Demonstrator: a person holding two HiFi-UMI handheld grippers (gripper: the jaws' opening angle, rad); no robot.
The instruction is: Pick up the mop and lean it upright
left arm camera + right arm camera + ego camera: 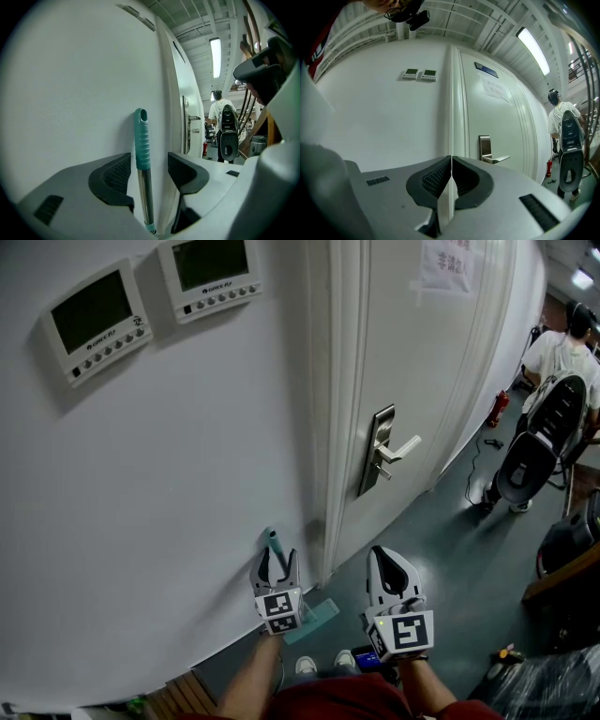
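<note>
Mop [142, 140]: slim pole standing upright, leaning on the wall just left of the door frame; ribbed teal plastic grip on top with an oval hanging hole, shiny metal tube below.
Mop head [314, 620]: flat teal rectangle on the floor at the foot of the wall, seen in the head view.
Left gripper [149, 169]: released, jaws spread wide with the mop pole standing between them; clear gaps on both sides, neither pad touching the pole.
Left pads [115, 176]: black rubber, finely cross-hatched, set in smooth rounded grey-white shells.
Right gripper [452, 176]: clenched, 2 black textured pads pressed together along a thin seam, nothing between them; held beside the left one, aimed at the door frame.
Wall [187, 474]: smooth, matte white.
Control panels [94, 320]: 2 white rectangular boxes, each with a dark screen and a row of small round buttons.
Door [412, 381]: white, moulded frame, paper notice near the top.
Lever handle [394, 451]: brushed metal on a tall plate.
Floor [450, 531]: smooth grey-green.
Person [562, 343]: farther down the corridor, white top, back turned.
</note>
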